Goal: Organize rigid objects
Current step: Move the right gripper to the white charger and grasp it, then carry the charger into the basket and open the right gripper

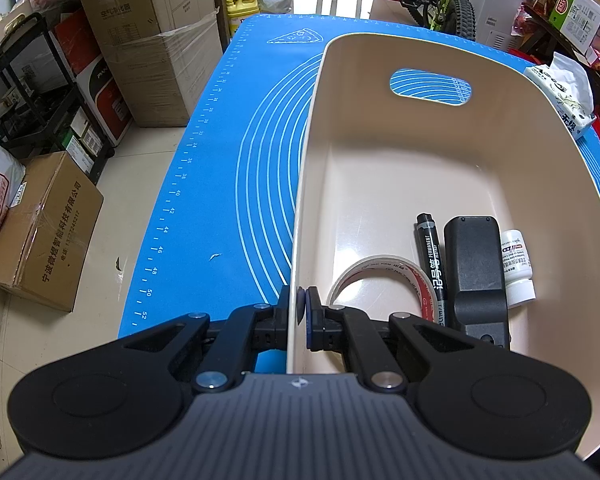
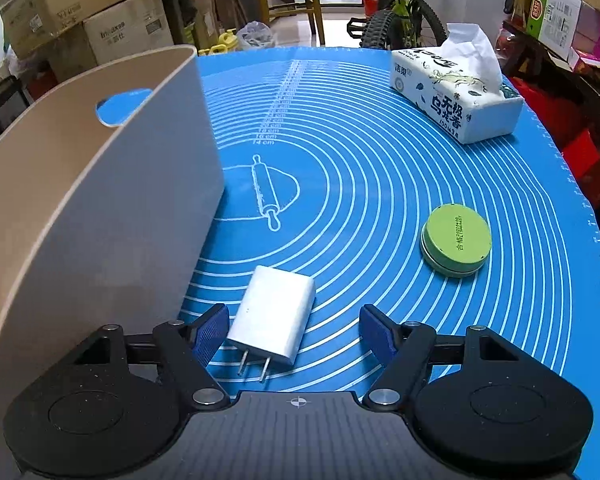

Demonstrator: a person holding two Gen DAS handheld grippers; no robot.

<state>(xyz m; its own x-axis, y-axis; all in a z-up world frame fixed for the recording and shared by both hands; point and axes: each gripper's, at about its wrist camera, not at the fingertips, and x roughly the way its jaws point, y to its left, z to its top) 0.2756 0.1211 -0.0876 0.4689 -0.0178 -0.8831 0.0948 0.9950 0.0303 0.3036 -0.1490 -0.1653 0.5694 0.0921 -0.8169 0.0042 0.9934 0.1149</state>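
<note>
Beige plastic bin (image 1: 400,152) was the thing everything sat around, parked on a blue silicone baking mat (image 1: 228,160) that covered the tabletop. The left gripper (image 1: 300,308) had its jaws pinched tight on the bin's near-left wall, one pad outside and one inside, so it had a proper hold of the rim.

Inside the bin, down at the near end, there was a roll of clear tape (image 1: 380,284) with red print, a black permanent marker (image 1: 432,264) just right of it, then a black remote-looking device (image 1: 476,268), and a small white bottle (image 1: 516,268) squeezed against that one's right side. The far half of the bin floor was bare, with the handle cutout (image 1: 430,88) in the far wall.

Over on the right side of the bin, outside it, a white wall charger (image 2: 274,314) lay flat on the mat, prongs facing the camera. The right gripper (image 2: 294,332) had its jaws spread wide, one on each side of the charger, and neither was touching it as far as I could tell. A round green tin (image 2: 456,240) sat further right of the bin, well apart from the charger. A tissue pack (image 2: 456,92) was out past the bin's far right corner.
</note>
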